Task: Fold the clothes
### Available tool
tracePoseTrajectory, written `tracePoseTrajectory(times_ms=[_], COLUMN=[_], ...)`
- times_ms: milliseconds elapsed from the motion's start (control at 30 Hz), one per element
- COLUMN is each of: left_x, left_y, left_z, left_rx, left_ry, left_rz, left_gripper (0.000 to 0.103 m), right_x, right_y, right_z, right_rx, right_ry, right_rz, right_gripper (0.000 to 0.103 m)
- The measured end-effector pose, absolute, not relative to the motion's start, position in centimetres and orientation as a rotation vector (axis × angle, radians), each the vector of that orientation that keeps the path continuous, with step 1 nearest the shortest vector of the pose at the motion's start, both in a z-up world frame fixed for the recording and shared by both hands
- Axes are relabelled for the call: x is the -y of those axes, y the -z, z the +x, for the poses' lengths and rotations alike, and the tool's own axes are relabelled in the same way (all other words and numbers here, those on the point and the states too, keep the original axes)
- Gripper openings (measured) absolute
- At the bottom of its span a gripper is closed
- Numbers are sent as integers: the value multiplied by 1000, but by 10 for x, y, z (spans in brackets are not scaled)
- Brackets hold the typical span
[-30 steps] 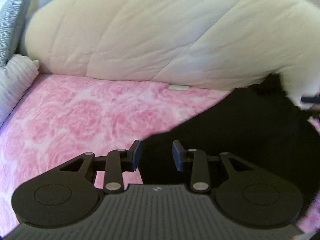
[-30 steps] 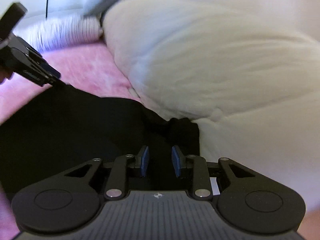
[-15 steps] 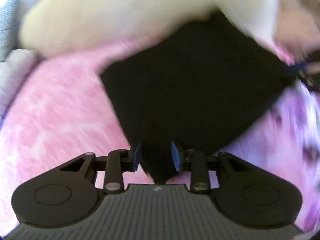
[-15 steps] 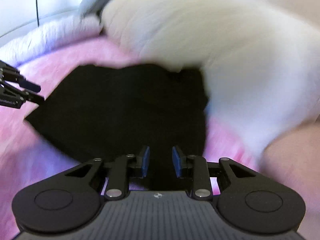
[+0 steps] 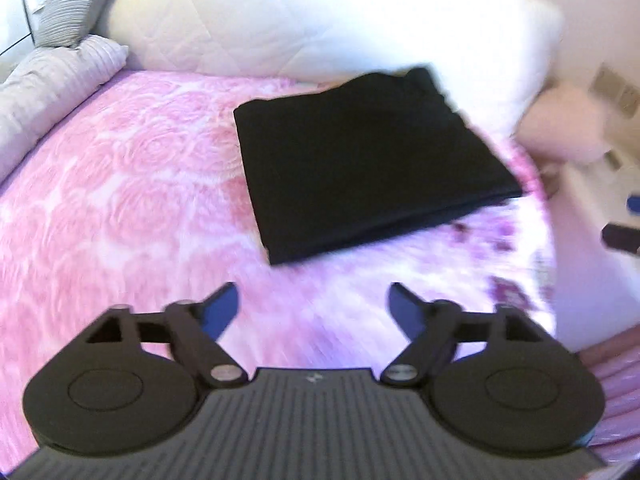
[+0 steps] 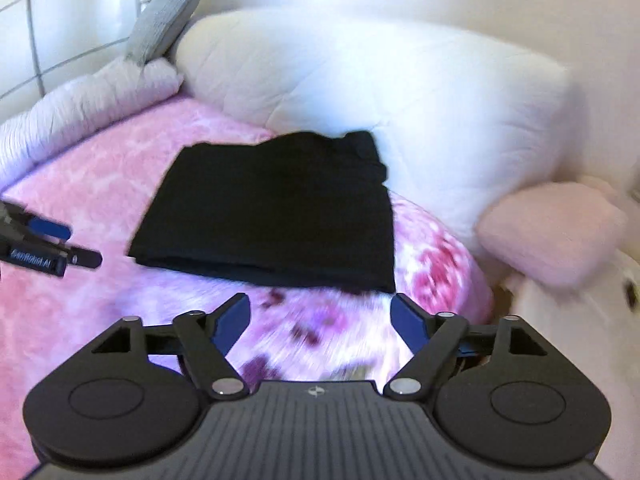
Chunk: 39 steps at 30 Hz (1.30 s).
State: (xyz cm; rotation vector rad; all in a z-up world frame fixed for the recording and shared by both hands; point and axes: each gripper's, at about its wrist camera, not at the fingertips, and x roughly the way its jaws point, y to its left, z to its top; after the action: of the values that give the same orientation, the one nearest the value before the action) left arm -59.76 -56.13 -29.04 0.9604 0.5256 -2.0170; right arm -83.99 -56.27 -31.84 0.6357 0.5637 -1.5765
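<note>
Black garment (image 5: 360, 160): one, lying as flat folded rectangle on pink floral bedspread (image 5: 120, 200), at 12 o'clock from both grippers, far edge touching white duvet (image 5: 320, 28).
Left gripper (image 5: 312, 312): fingers wide apart, empty, clear of cloth.
Right gripper (image 6: 320, 320): fingers wide apart, empty, clear of cloth.
Judgement: garment already lies folded; if further fold wanted, pinch near corners evenly, keep layers aligned.
Count: garments 1, grippers 2, grey striped cushion (image 6: 168, 16) 1, pink plush cushion (image 6: 552, 232) 1.

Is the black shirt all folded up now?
Folded. The black garment lies as a neat flat rectangle on the pink blanket, and neither tongs touches it.
</note>
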Motion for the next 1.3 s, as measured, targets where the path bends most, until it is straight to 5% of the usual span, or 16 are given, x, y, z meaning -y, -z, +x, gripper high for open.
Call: tracePoseTrajectory(times_ms=[133, 600, 1300], left_x=[496, 351, 309], left_y=[248, 109, 78], left_z=[-551, -451, -461], left_rx=[-521, -544, -518], left_ry=[2029, 2099, 2093], left_rz=[904, 727, 728], left_gripper=[101, 102, 102], right_x=[515, 347, 320], right_y=[282, 150, 94], right_z=[-804, -706, -678], right_rx=[-447, -417, -507], right_ry=[1650, 1744, 1776], right_rz=[725, 664, 585], right_gripper=[88, 88, 88])
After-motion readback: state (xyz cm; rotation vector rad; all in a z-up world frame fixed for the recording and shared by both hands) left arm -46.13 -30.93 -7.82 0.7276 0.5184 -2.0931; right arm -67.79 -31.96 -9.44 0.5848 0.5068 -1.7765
